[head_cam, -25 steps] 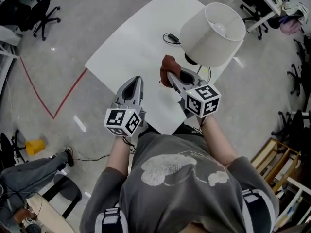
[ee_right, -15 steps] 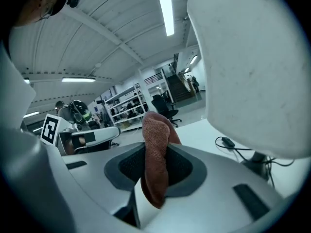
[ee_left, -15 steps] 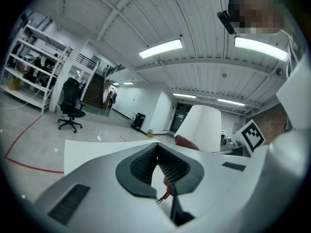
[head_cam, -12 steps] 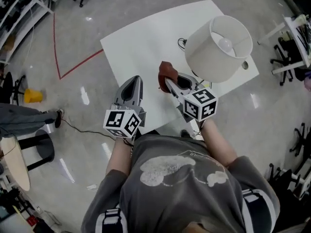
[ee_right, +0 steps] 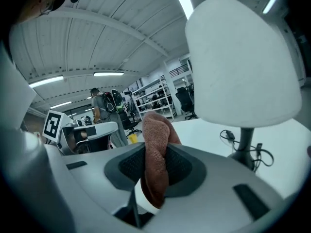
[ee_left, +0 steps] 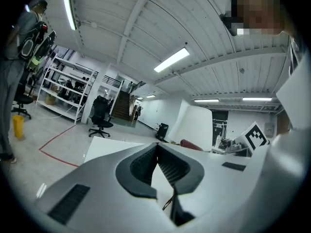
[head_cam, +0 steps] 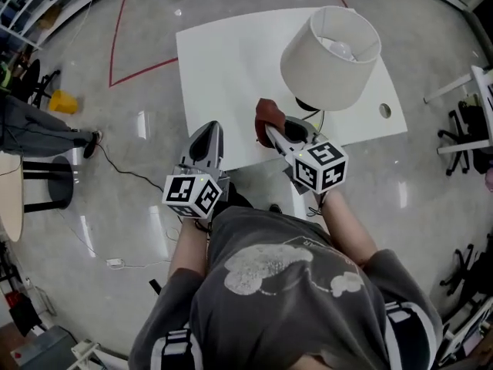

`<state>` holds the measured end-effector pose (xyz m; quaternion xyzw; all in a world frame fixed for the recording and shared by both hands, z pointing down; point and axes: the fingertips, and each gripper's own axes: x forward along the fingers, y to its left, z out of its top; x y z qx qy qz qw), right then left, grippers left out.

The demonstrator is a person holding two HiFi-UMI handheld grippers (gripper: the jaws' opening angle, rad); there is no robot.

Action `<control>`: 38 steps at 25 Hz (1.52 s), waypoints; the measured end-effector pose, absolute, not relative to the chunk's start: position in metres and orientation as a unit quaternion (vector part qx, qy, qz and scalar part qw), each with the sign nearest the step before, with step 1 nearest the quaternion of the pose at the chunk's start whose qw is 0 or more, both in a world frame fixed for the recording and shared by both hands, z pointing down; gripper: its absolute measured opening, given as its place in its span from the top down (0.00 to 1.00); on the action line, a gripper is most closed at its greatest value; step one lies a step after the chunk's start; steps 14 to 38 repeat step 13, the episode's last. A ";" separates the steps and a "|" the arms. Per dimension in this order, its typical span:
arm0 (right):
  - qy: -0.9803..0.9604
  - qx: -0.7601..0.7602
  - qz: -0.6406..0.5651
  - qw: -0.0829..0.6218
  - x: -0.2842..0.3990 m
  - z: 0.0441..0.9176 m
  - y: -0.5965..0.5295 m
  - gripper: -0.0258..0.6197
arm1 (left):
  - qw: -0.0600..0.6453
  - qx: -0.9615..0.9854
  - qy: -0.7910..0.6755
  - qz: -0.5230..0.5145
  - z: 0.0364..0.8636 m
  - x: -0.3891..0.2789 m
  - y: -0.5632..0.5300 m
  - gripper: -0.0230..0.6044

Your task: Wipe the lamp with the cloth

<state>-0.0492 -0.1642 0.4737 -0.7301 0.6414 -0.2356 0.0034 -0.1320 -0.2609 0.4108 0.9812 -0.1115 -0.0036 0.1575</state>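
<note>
A lamp (head_cam: pixel 331 56) with a white drum shade stands on the white table (head_cam: pixel 223 68) near its front right side. My right gripper (head_cam: pixel 273 133) is shut on a brown cloth (head_cam: pixel 268 114), held just left of the lamp's base and below the shade. In the right gripper view the cloth (ee_right: pixel 156 154) stands up between the jaws, with the lamp (ee_right: pixel 243 67) close on the right. My left gripper (head_cam: pixel 208 141) hovers at the table's front edge, shut and empty. The left gripper view shows its tips (ee_left: pixel 156 147) meeting, the lamp (ee_left: pixel 194 127) and cloth (ee_left: pixel 192 144) beyond.
The lamp's black cable (ee_right: pixel 228 136) lies on the table by its base. A round hole (head_cam: pixel 384 111) sits near the table's right end. A person's legs (head_cam: pixel 38 126), a yellow object (head_cam: pixel 63 101) and red floor tape (head_cam: pixel 115 52) are at the left.
The head view has swung, so the table and lamp appear turned and shifted. Both grippers keep almost the same places, and the right one still holds the cloth.
</note>
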 end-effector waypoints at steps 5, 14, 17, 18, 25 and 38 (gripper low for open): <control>0.636 -0.736 -0.231 0.002 -0.054 0.468 -0.130 0.81 | 0.160 0.980 -0.116 -0.008 0.406 -0.151 -0.230 0.95; 0.623 -0.747 -0.232 0.002 -0.069 0.471 -0.100 0.81 | 0.153 0.983 -0.101 -0.012 0.400 -0.169 -0.204 0.95; 0.623 -0.747 -0.232 0.002 -0.069 0.471 -0.100 0.81 | 0.153 0.983 -0.101 -0.012 0.400 -0.169 -0.204 0.95; 0.623 -0.747 -0.232 0.002 -0.069 0.471 -0.100 0.81 | 0.153 0.983 -0.101 -0.012 0.400 -0.169 -0.204 0.95; 0.623 -0.747 -0.232 0.002 -0.069 0.471 -0.100 0.81 | 0.153 0.983 -0.101 -0.012 0.400 -0.169 -0.204 0.95; 0.623 -0.747 -0.232 0.002 -0.069 0.471 -0.100 0.81 | 0.153 0.983 -0.101 -0.012 0.400 -0.169 -0.204 0.95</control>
